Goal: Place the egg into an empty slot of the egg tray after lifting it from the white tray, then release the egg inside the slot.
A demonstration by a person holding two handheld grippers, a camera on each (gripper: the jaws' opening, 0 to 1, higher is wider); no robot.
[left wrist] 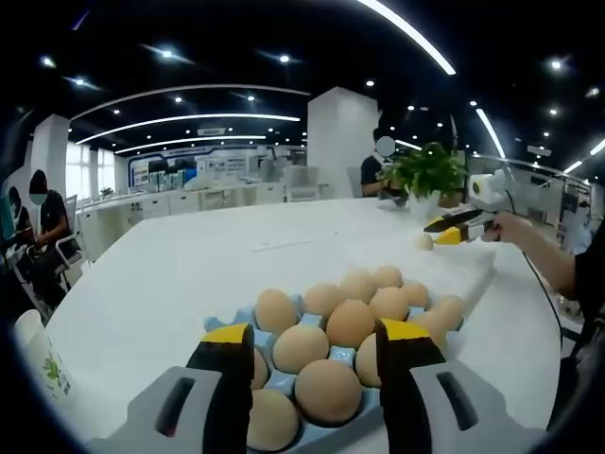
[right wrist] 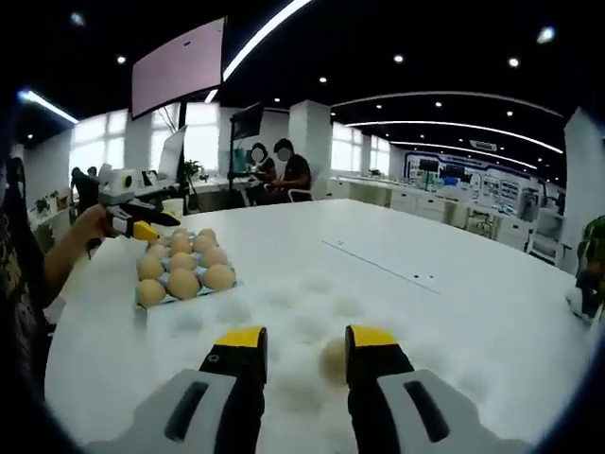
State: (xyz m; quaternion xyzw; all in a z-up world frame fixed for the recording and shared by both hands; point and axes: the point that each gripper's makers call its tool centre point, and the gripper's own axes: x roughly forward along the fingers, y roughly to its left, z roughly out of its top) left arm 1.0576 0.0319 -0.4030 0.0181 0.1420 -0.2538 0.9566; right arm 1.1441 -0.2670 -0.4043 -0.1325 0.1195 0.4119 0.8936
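both yellow-tipped grippers, left gripper [left wrist: 312, 364] and right gripper [right wrist: 304, 364], gape apart; smooth oval egg [right wrist: 332, 360] on dimpled white tray [right wrist: 284, 312].

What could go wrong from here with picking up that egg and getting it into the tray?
The right gripper stands open around the egg on the white tray; squeezing hard may crack it, and a loose grip may let it roll. The egg tray looks nearly full, so finding an empty slot without bumping neighbouring eggs may be hard.
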